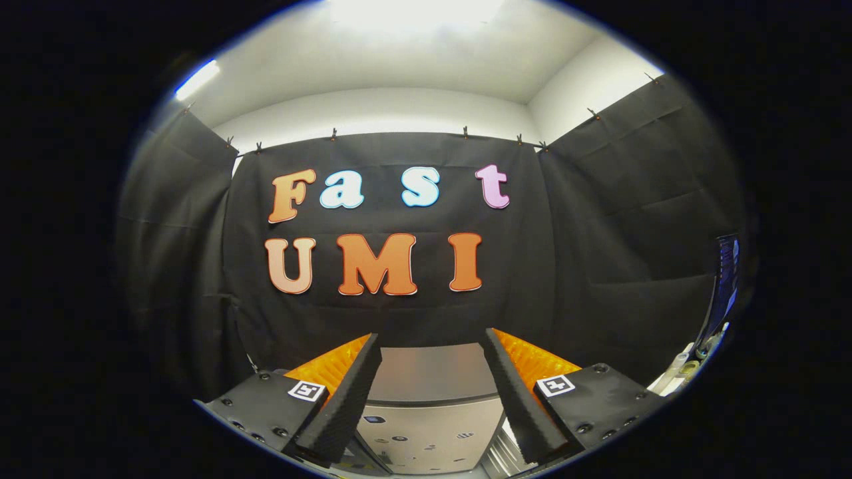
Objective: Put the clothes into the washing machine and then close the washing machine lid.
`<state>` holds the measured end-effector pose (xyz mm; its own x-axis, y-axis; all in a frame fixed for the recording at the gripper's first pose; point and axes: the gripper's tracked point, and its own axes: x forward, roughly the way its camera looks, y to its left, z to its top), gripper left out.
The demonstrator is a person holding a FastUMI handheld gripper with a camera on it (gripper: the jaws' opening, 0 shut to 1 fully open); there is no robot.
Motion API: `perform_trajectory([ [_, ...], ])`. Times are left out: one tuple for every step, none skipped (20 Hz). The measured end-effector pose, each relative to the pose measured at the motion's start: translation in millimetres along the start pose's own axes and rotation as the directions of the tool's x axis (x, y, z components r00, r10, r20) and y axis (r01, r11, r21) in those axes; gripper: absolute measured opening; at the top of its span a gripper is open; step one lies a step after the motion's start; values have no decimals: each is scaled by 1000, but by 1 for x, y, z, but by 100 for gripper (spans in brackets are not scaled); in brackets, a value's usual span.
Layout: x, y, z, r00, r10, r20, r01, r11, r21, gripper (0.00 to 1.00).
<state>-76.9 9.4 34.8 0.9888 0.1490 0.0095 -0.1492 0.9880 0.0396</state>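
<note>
The tongs (432,346) stand wide open and hold nothing, their two dark fingers (346,399) spread apart. Between and just beyond them sits the washer (432,392), its grey lid (432,372) closed. Black cloth (599,233) hangs behind it.

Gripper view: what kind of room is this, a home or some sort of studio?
Likely a staged recording booth, not a home. Black cloth is clipped up as walls below a plain white ceiling. A washing machine with a grey lid sits just ahead of the open, empty tongs.
</note>
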Motion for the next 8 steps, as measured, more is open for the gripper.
perform_trajectory([
  [-4, -5, -2, 1000, -12, -4, 12, 1000, -8, 99],
  [-9, -9, -4, 1000, -23, -7, 23, 1000, -10, 99],
  [-12, -11, -4, 1000, -27, -7, 27, 1000, -7, 100],
  [-14, -10, -4, 1000, -28, -6, 28, 1000, 2, 100],
  [-17, -11, -6, 1000, -27, -7, 27, 1000, 13, 100],
  [-21, -11, -7, 1000, -25, -6, 26, 999, 24, 100],
  [-23, -12, -8, 1000, -27, -8, 27, 999, 34, 100],
  [-24, -12, -10, 1000, -29, -11, 29, 999, 38, 100],
])
